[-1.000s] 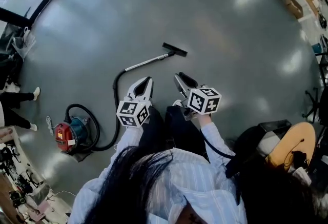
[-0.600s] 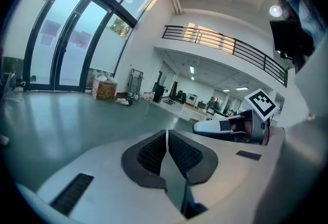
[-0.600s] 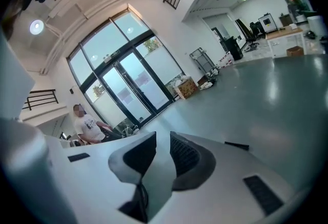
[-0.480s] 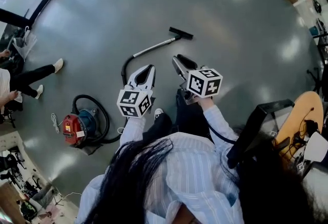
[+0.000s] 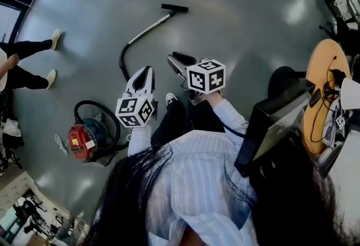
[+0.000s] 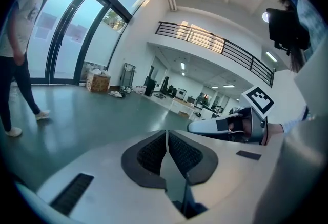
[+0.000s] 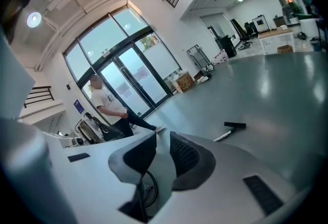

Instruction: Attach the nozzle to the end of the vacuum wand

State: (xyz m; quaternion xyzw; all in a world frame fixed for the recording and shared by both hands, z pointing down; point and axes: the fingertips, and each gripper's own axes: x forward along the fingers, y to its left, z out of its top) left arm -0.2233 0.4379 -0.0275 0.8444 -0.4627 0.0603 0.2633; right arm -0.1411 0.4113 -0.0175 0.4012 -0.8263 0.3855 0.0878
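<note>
A black floor nozzle [image 5: 174,8] lies on the grey floor at the far end of the silver wand [image 5: 149,28]. The two look joined. A black hose [image 5: 122,59] runs back from the wand to the red and blue vacuum [image 5: 84,141]. My left gripper [image 5: 143,73] is held in the air short of the hose, shut with its pads [image 6: 154,151] meeting and nothing between them. My right gripper [image 5: 177,59] hovers beside it, open by a narrow gap and empty. In the right gripper view the nozzle [image 7: 234,125] is small and far off on the floor, past the right gripper [image 7: 163,146].
A bystander's legs [image 5: 28,48] are at the left edge, and the same person [image 7: 110,107] stands by the glass doors. A dark monitor [image 5: 270,121] and a round yellow-topped stand [image 5: 323,87] with cables crowd the right. My own shoe [image 5: 170,98] is below the grippers.
Both grippers have been carried across the floor together, jaws as before. In the head view the vacuum, hose and nozzle have slid up and left, and the bystander's legs have stepped further in.
</note>
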